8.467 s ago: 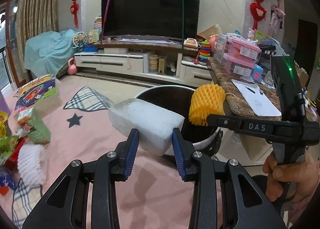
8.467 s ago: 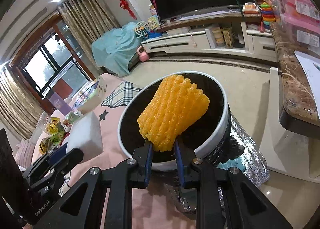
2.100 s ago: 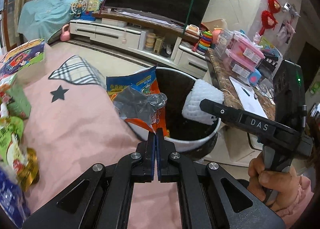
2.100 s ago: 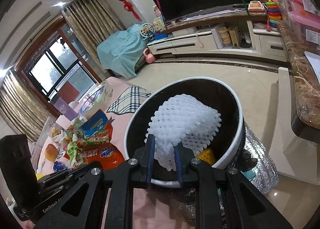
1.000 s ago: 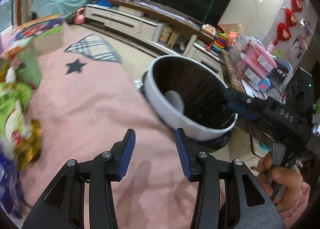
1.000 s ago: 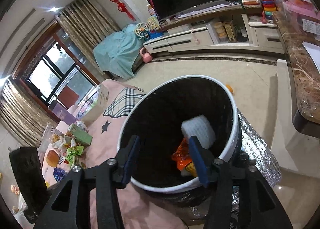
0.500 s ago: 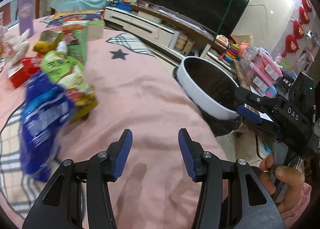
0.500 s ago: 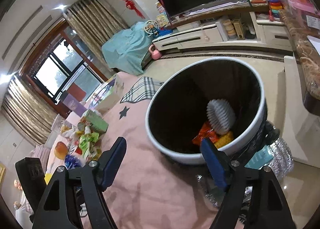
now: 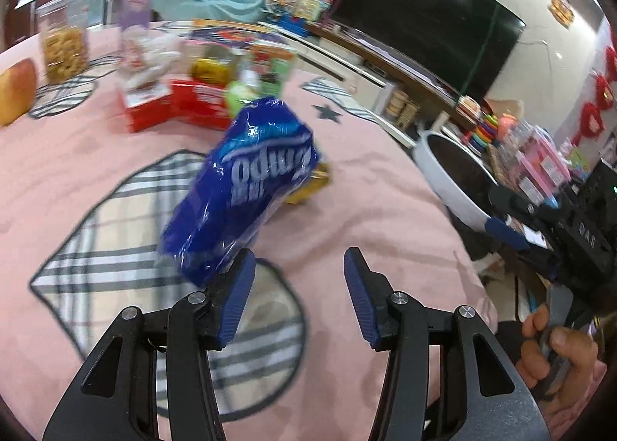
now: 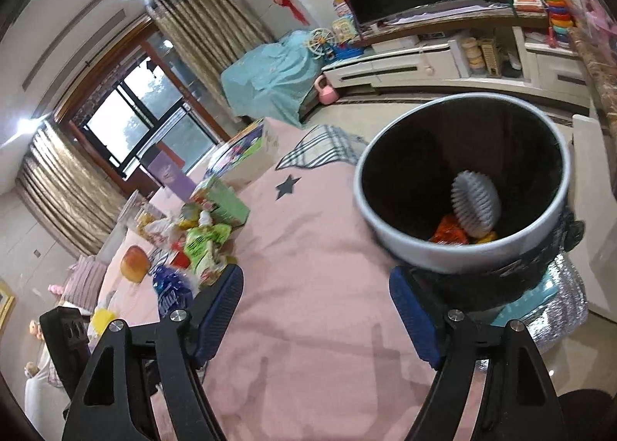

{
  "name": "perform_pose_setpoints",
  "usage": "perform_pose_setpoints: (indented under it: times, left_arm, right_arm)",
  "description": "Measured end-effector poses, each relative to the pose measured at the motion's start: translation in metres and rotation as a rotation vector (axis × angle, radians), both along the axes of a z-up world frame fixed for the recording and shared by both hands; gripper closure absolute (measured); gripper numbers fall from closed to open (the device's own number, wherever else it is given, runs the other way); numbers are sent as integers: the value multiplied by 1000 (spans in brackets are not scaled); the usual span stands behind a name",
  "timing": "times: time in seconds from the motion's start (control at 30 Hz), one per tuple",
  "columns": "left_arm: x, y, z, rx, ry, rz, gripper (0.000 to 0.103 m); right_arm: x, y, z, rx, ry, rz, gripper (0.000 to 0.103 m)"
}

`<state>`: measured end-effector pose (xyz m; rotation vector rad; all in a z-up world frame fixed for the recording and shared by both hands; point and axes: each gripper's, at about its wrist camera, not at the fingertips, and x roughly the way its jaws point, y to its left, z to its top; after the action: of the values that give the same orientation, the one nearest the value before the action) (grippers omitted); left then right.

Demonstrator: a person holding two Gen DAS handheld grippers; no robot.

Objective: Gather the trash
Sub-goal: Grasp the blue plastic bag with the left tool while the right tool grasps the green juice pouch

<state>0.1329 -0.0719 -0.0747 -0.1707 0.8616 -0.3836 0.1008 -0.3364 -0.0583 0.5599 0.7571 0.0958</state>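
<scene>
On pink cloth (image 9: 366, 205): one blue packet (image 9: 243, 186) | one bin (image 10: 462, 248) | both jaws wide, empty

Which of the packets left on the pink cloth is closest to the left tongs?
The blue packet with white lettering: it lies just ahead of the left tongs, by the left finger. The red, green and yellow packets sit further back.

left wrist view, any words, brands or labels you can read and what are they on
"DAS", small and tilted, on the black body of the right claw
White lettering on the blue packet: upside down and smeared, not readable
Print on the red boxes: too blurred
Label on the clear jar: too blurred
Labels on the pink boxes: too small
</scene>
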Motion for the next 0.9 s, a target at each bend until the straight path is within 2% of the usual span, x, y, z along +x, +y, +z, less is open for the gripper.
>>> perform_pose_setpoints:
  times: [0.2,0.57,0.77,0.9]
  left_arm:
    - [4,36,-3,7,-11,83,55]
    - [13,78,-8,11,-11,181,46]
    - [29,84,-10,13,0,169,40]
    - [43,83,-11,-15,17,128,39]
  right_arm:
    - [6,27,-7,1,17,57,22]
    - [24,74,-13,-9,34,140,22]
    - [41,95,-17,-21,48,192,22]
    - [54,104,-20,-24,52,225,22]
